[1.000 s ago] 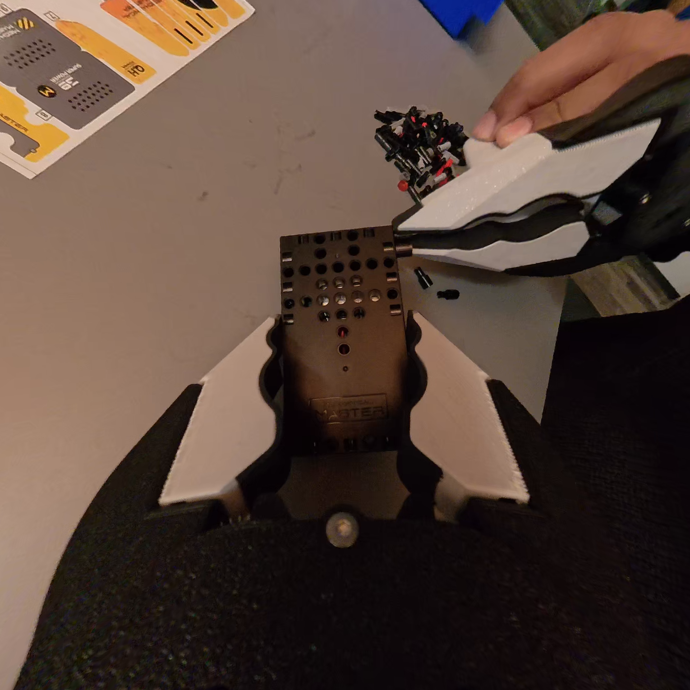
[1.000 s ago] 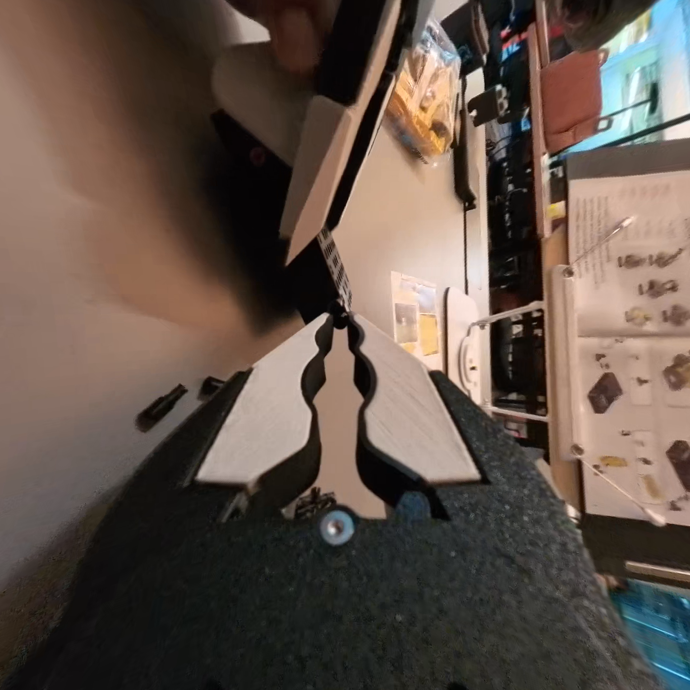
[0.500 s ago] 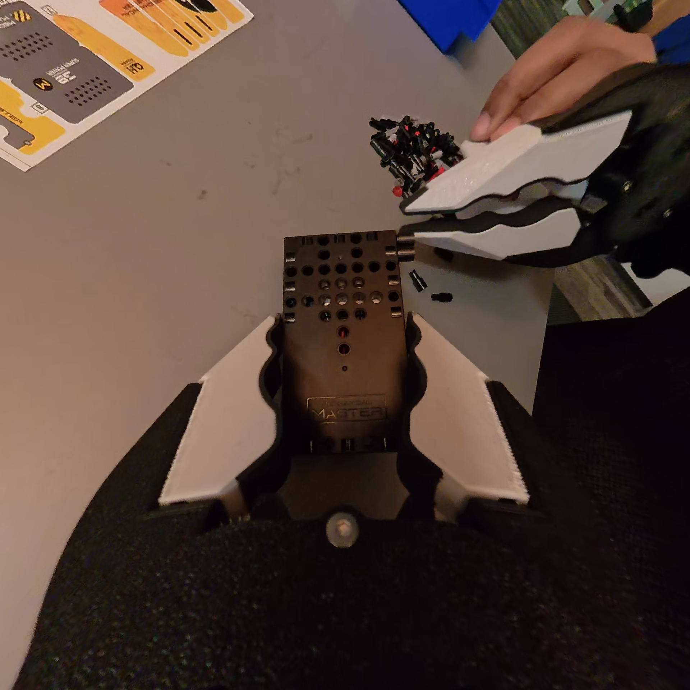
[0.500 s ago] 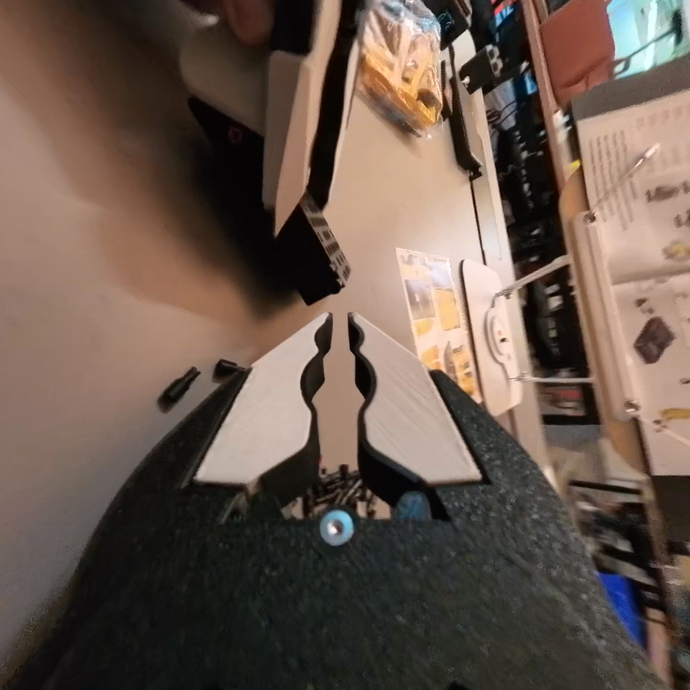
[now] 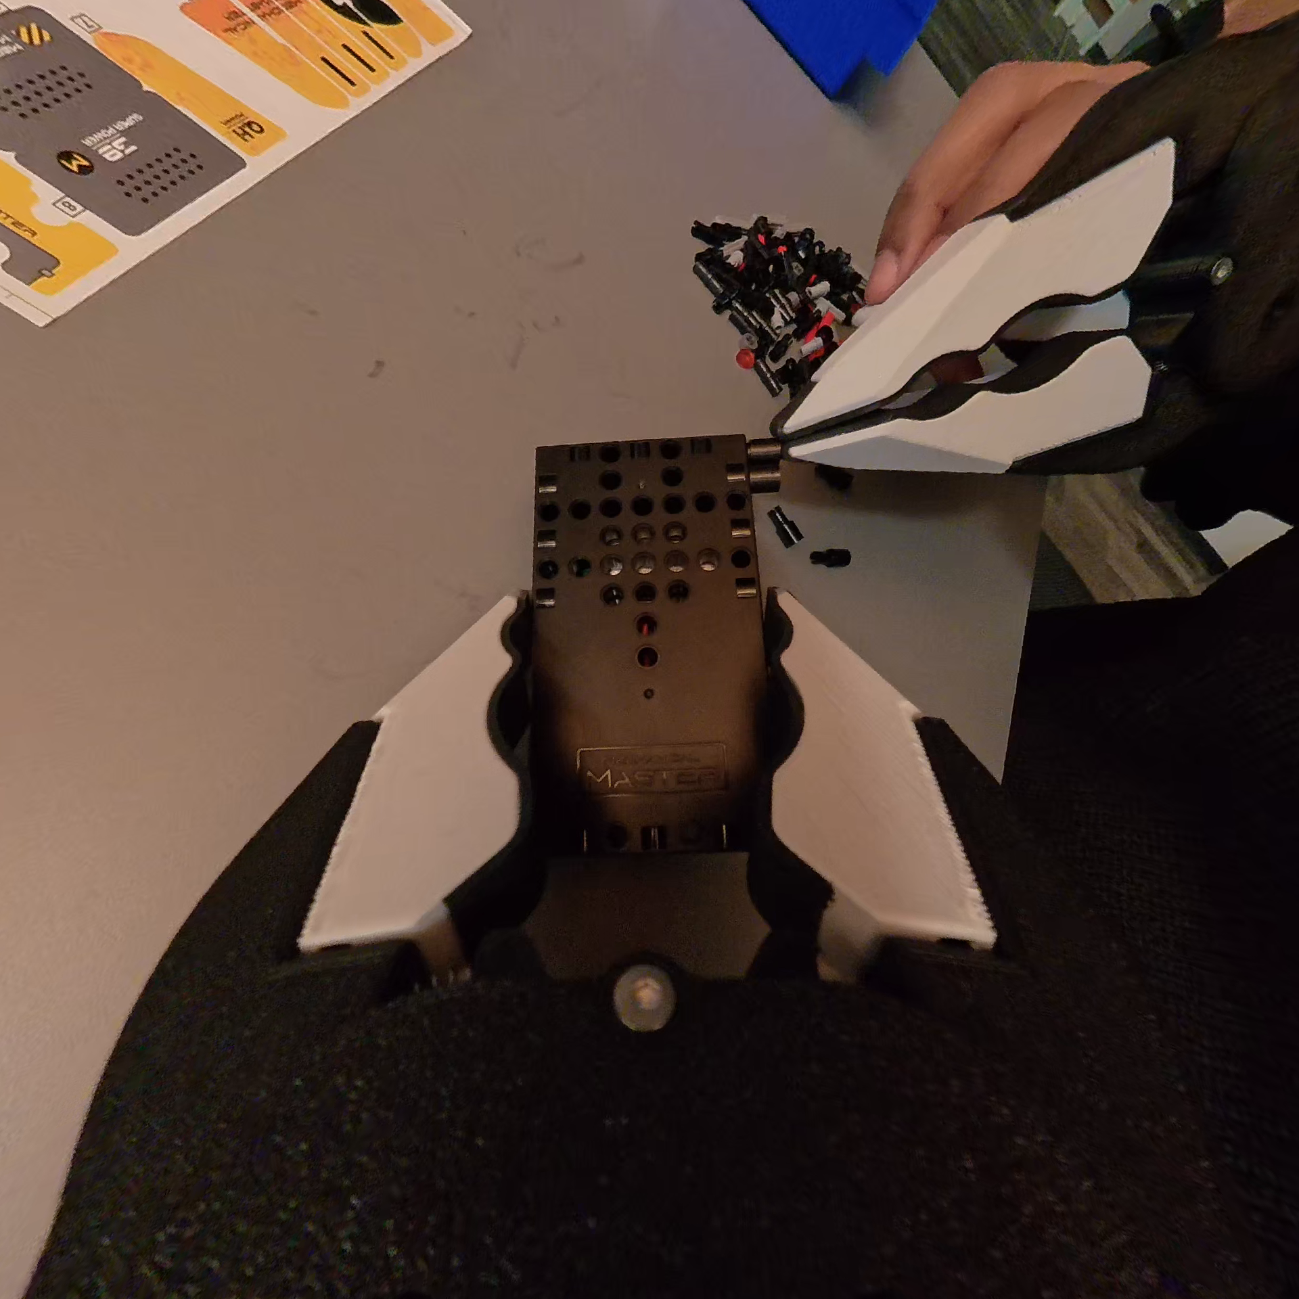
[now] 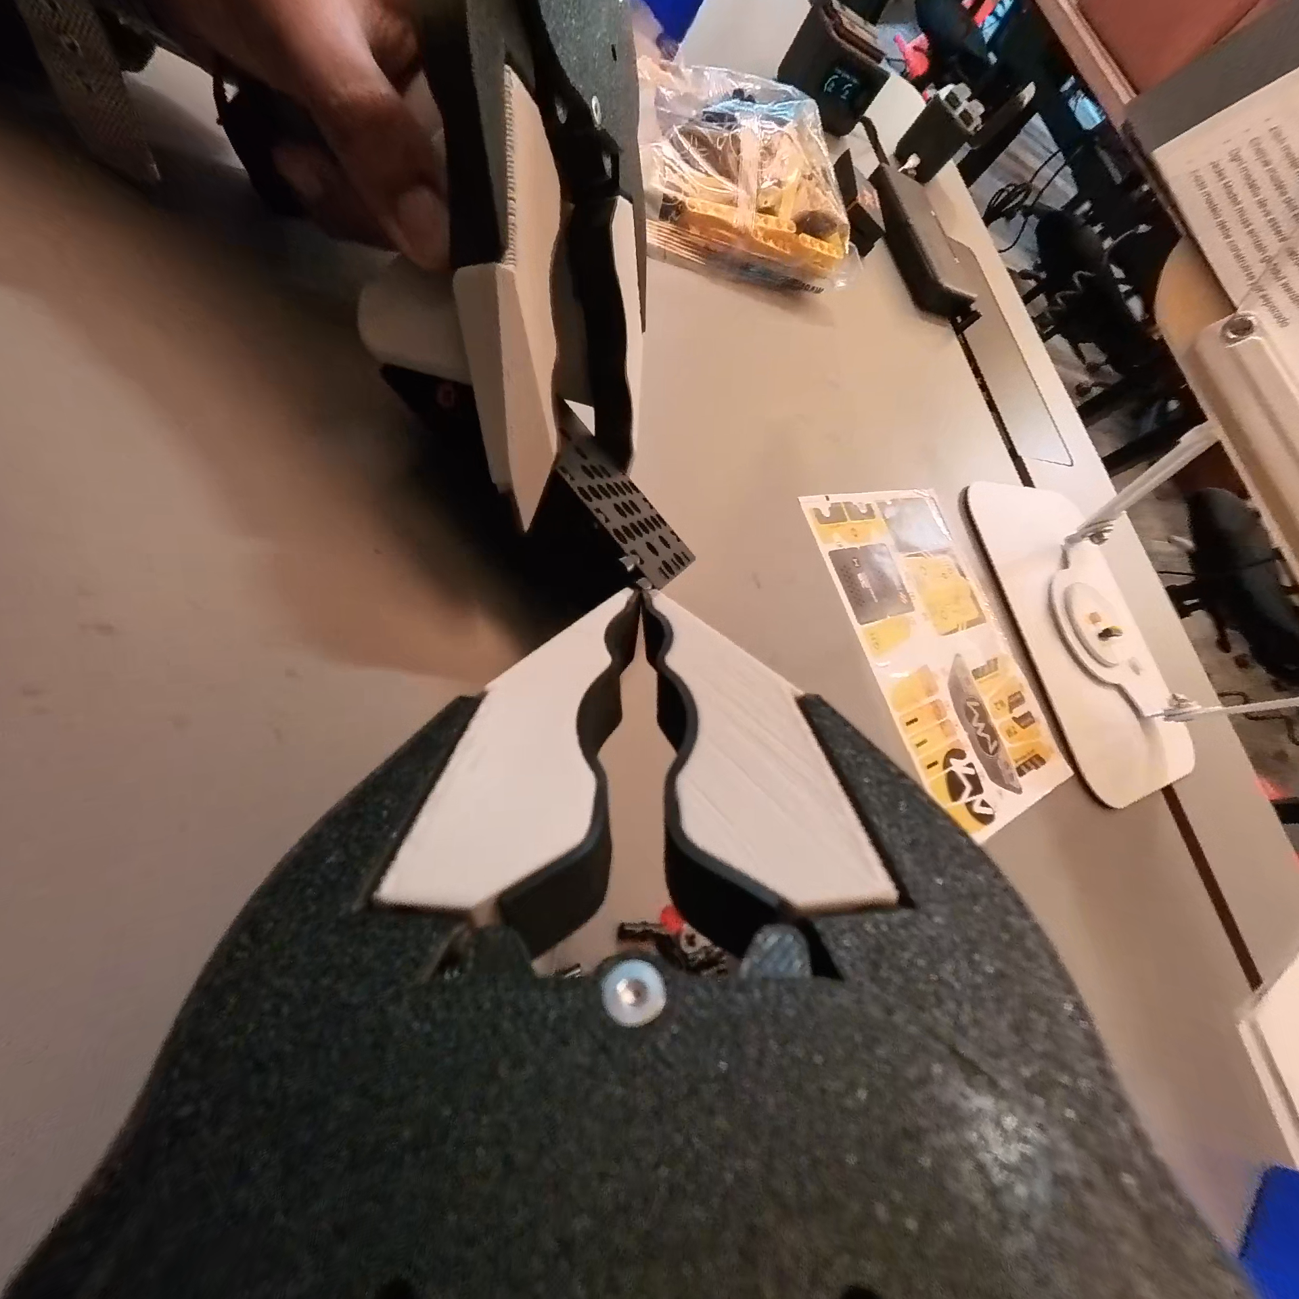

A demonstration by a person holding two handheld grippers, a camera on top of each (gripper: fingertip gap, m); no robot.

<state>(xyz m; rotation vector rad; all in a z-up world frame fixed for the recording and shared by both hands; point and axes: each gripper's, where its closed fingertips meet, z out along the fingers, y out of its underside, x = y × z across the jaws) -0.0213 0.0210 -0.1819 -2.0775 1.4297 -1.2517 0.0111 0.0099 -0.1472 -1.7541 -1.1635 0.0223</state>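
Left hand-held gripper (image 5: pixel 647 604) clamped on a black perforated block (image 5: pixel 643 632), just over the counter (image 5: pixel 316 492); right hand-held gripper (image 5: pixel 784 436) pinched on a black pin (image 5: pixel 763 450) at the block's corner; pile of small pins (image 5: pixel 773 295) nearby; sticker sheet (image 6: pixel 928 647) well apart.

The left wrist view looks steeply down, close over the flat grey table (image 5: pixel 351 492), along its own claw. The right wrist view is rolled sideways, low and close. Both share the black perforated rectangular block (image 5: pixel 643 632) (image 6: pixel 632 524) and printed yellow-and-grey sheet (image 5: pixel 140 140) (image 6: pixel 928 647).
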